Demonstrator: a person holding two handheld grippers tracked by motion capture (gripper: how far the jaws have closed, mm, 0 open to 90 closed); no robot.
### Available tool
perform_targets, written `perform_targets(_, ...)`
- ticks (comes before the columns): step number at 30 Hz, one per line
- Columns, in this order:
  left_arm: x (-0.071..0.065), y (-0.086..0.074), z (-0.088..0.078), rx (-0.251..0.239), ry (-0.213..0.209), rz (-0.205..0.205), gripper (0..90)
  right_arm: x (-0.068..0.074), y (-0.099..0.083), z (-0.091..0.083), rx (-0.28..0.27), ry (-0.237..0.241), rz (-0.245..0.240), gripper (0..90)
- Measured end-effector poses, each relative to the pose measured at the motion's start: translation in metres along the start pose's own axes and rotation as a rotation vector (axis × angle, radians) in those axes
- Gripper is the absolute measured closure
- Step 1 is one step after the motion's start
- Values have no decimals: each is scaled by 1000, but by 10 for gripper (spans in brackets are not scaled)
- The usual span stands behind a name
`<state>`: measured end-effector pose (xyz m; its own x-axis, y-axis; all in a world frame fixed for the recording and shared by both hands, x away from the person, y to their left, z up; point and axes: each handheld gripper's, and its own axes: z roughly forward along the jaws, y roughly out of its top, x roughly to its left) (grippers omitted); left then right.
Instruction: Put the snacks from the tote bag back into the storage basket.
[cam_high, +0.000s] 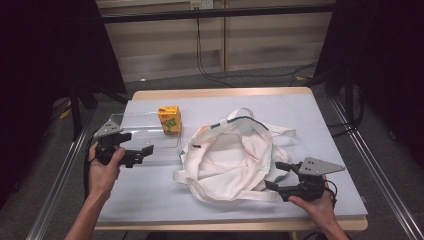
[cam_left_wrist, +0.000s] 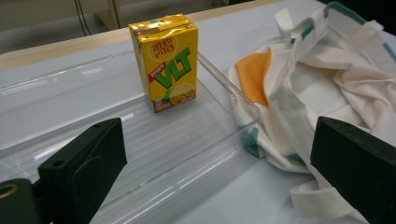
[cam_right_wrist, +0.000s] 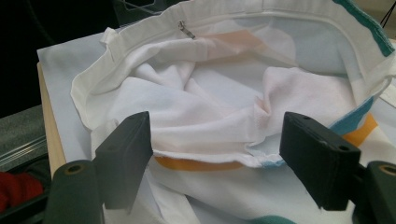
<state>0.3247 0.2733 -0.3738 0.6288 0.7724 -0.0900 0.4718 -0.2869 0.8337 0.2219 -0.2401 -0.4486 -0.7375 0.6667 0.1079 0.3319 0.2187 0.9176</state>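
A person seated at a table covered in pale blue-grey (cam_high: 320, 115) is holding a two-jaw gripper in each hand, with a white canvas tote bag (cam_high: 235, 155) lying open and crumpled at the centre of the surface. The left gripper (cam_high: 142, 152) is hovering over the near part of a clear plastic tray (cam_high: 150, 122), its jaws spread wide with nothing between them; in the left gripper view they are framing a yellow lemon tea carton (cam_left_wrist: 166, 60) that is standing upright at the tray's far right corner, just beside the bag's teal-trimmed edge. The right gripper (cam_high: 275, 176) is sitting at the bag's near right side, its jaws likewise wide apart and gripping nothing, though the lower one is lying close against the cloth. In the right gripper view the jaws are opening onto the bag's mouth, where the rim (cam_right_wrist: 140, 28) is standing up in a loop and the white lining is sagging in folds, with orange and teal panels showing along the near edge
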Motion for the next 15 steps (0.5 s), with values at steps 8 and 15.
perform_targets(8, -12, -32, -26, -12, 28, -1, 25, 0, 0, -3, -6, -10, 2, 250)
perform_targets(15, -26, -64, -34, -11, 44, -22, 24, -1, -1, -2, -2, -9, 2, 249)
